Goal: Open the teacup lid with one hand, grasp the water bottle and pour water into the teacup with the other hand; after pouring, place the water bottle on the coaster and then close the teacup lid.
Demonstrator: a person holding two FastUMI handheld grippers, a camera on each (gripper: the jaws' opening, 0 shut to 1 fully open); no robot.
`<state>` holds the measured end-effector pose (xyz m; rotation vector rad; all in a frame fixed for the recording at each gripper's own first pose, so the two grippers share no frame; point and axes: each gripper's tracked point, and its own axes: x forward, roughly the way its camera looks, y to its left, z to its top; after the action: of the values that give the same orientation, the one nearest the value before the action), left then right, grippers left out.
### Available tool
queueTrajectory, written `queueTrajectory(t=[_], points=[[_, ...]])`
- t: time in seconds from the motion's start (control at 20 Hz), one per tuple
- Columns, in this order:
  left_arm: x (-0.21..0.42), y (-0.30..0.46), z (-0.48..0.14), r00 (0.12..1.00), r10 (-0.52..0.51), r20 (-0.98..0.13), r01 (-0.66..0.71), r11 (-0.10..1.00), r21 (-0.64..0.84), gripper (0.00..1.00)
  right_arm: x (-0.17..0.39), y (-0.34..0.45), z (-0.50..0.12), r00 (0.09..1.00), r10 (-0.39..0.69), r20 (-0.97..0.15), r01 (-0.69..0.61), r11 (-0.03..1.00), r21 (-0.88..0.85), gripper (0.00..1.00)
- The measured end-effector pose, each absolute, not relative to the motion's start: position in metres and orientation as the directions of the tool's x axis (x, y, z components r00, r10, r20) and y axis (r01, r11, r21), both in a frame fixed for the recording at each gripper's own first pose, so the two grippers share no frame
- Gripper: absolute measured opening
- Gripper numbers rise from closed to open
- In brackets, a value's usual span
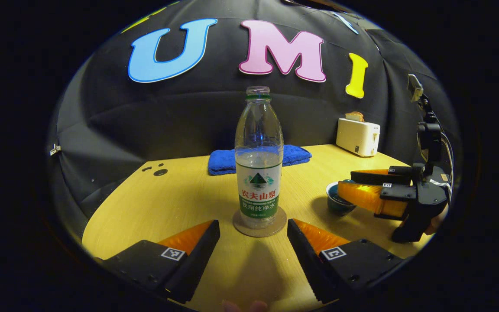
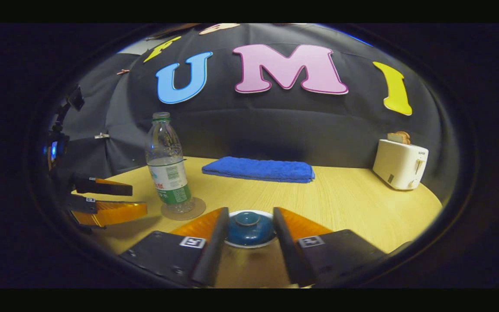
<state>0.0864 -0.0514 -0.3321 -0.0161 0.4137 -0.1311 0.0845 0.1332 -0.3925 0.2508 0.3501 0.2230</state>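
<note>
On the left of the wooden table (image 1: 158, 203), as seen in the left gripper view, the water bottle (image 1: 258, 164) stands upright on the round coaster (image 1: 239, 226), uncapped and roughly half full. The left gripper (image 1: 254, 234) is held low just short of it, its orange fingers spread wide to either side of the bottle and touching nothing. Behind the bottle a folded blue towel (image 2: 259, 169) is laid. Further right, in the right gripper view, the teacup (image 2: 249, 229) is seen with its lid (image 2: 248, 220) on; the right gripper (image 2: 249, 223) is held open about it, fingers just beside the lid and, as far as can be told, not yet pressing. At the far right a white toaster (image 2: 400, 164) is placed. The lid-opening step is judged to be in hand: the fingers must be narrowed on the lid, and the lid lifted straight up, before the bottle is grasped.
</note>
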Motion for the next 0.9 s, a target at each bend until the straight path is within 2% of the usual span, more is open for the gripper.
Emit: queueTrajectory(t=[0.05, 0.1, 0.15, 0.4, 0.7, 0.9], points=[[0.084, -0.05, -0.329, 0.909, -0.122, -0.398, 0.114, 0.993, -0.042, 0.98, 0.084, 0.133, -0.389, 0.917, 0.259, -0.302, -0.172, 0.943, 0.287, 0.77], [0.083, -0.049, -0.325, 0.911, -0.111, -0.398, 0.103, 0.994, -0.042, 0.98, 0.085, 0.129, -0.382, 0.924, 0.249, -0.29, -0.164, 0.944, 0.287, 0.86], [0.081, -0.047, -0.32, 0.912, -0.1, -0.399, 0.091, 0.995, -0.043, 0.98, 0.084, 0.124, -0.373, 0.931, 0.239, -0.278, -0.157, 0.946, 0.285, 1.0], [0.073, -0.049, -0.262, 0.925, -0.068, -0.375, 0.051, 0.997, -0.057, 0.98, 0.078, 0.079, -0.294, 0.956, 0.173, -0.237, -0.113, 0.962, 0.249, 1.0], [0.069, -0.054, -0.159, 0.956, -0.076, -0.284, 0.072, 0.997, -0.025, 0.98, 0.054, 0.013, -0.184, 0.97, 0.128, -0.208, -0.083, 0.974, 0.211, 1.0], [0.062, -0.047, -0.107, 0.97, -0.044, -0.238, 0.044, 0.999, -0.006, 0.96, 0.036, -0.014, -0.123, 0.98, 0.101, -0.171, -0.072, 0.983, 0.169, 1.0]])
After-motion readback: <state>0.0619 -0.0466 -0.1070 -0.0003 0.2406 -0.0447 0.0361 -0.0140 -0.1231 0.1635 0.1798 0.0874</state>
